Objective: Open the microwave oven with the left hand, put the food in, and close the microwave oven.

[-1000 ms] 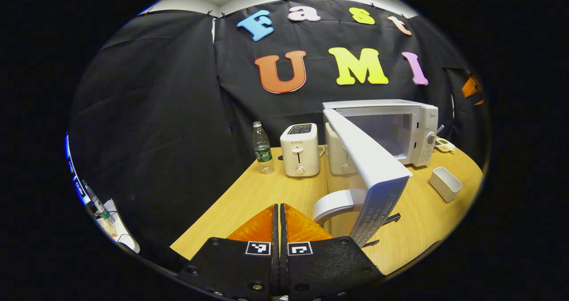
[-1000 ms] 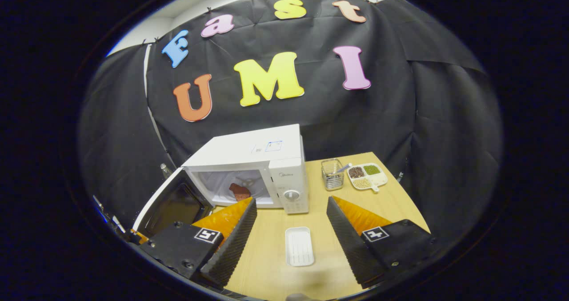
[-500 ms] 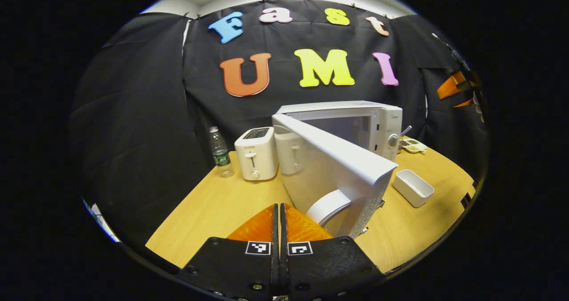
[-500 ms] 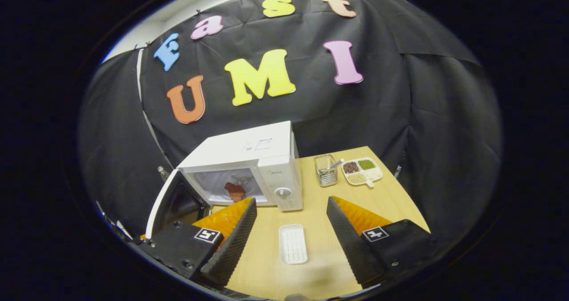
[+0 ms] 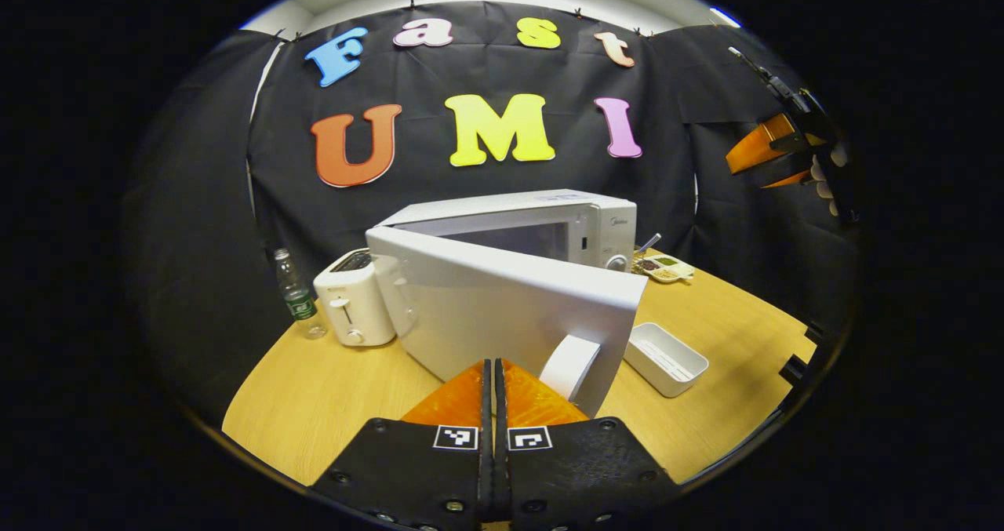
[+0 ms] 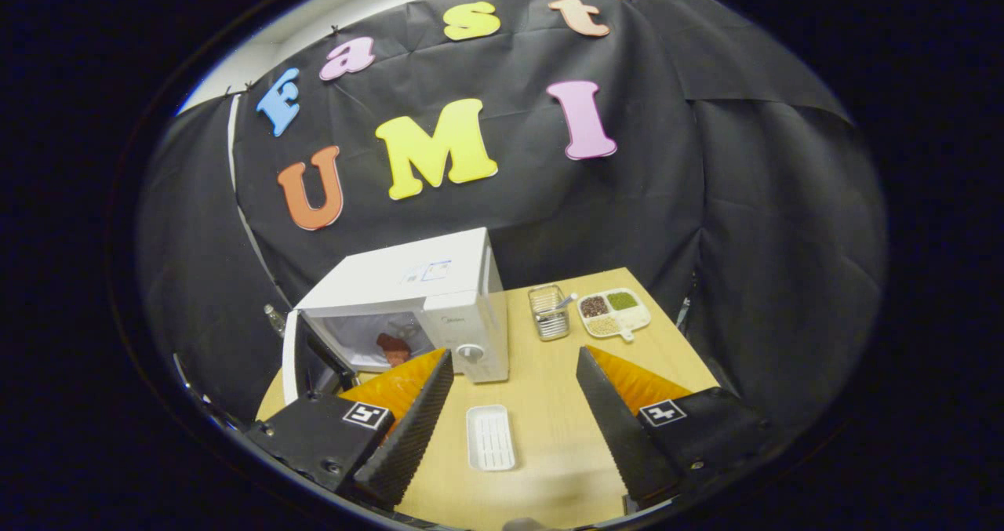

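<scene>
The left gripper [image 5: 492, 374], fingers pressed together, sits just before the half-open microwave door [image 5: 502, 311], beside its handle [image 5: 570, 365].

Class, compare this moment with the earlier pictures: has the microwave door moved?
Yes. In the right gripper view the door has swung in toward the microwave body, narrowing the gap and covering more of the cavity. It is not yet shut; the food inside shows.

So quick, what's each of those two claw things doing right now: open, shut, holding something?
Left gripper: shut, empty, close behind the microwave door.
Right gripper: open, holding nothing, above the table.
</scene>
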A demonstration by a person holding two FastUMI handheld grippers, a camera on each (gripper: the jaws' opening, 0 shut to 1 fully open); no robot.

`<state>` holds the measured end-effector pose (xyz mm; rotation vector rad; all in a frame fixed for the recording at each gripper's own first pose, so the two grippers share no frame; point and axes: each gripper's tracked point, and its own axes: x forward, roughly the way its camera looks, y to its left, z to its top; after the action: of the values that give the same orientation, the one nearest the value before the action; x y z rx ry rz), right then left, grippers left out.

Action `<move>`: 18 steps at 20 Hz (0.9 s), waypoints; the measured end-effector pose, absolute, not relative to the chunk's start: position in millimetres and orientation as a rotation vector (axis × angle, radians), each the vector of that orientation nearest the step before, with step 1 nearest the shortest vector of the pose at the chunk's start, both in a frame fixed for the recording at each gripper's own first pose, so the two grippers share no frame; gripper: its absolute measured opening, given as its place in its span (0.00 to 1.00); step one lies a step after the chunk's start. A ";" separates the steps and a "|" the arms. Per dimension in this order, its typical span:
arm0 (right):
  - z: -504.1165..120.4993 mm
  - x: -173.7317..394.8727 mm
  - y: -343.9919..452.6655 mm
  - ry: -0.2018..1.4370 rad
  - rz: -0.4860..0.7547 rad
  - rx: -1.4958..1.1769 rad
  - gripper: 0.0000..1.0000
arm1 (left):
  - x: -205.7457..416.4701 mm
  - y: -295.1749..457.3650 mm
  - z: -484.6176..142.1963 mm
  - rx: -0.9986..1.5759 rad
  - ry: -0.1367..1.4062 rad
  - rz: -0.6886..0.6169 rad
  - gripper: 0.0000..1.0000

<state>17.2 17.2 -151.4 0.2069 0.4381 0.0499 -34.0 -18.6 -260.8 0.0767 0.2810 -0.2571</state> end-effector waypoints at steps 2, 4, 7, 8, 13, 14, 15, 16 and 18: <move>-149.6 16.5 6.6 0.434 0.033 0.205 1.00 | -23.6 -36.2 -258.8 0.081 0.273 -0.298 0.00; -148.5 18.0 -4.2 0.433 0.011 0.203 1.00 | -11.9 -52.7 -256.5 0.082 0.263 -0.331 0.00; -147.5 18.9 -18.3 0.430 -0.020 0.211 1.00 | 5.1 -75.5 -255.6 0.080 0.254 -0.367 0.00; -147.4 19.0 -22.5 0.428 -0.029 0.214 1.00 | 10.0 -82.5 -254.6 0.081 0.248 -0.379 0.00; -149.5 23.4 -38.6 0.434 -0.070 0.229 1.00 | 40.8 -113.8 -254.6 0.082 0.233 -0.425 0.00; -149.9 25.0 -42.0 0.434 -0.078 0.230 1.00 | 47.1 -118.1 -255.7 0.085 0.230 -0.428 0.00; -149.3 25.2 -44.9 0.435 -0.086 0.229 1.00 | 53.6 -123.4 -256.0 0.085 0.229 -0.429 0.00; -149.9 27.5 -47.4 0.436 -0.092 0.229 1.00 | 60.0 -126.7 -256.7 0.081 0.230 -0.431 0.00; -149.1 30.8 -51.9 0.438 -0.103 0.227 1.00 | 72.5 -131.7 -256.0 0.070 0.230 -0.431 0.00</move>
<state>30.8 -51.9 -149.1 0.2275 0.4378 -0.1031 72.5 -131.7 -256.0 0.0698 0.2299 -0.4308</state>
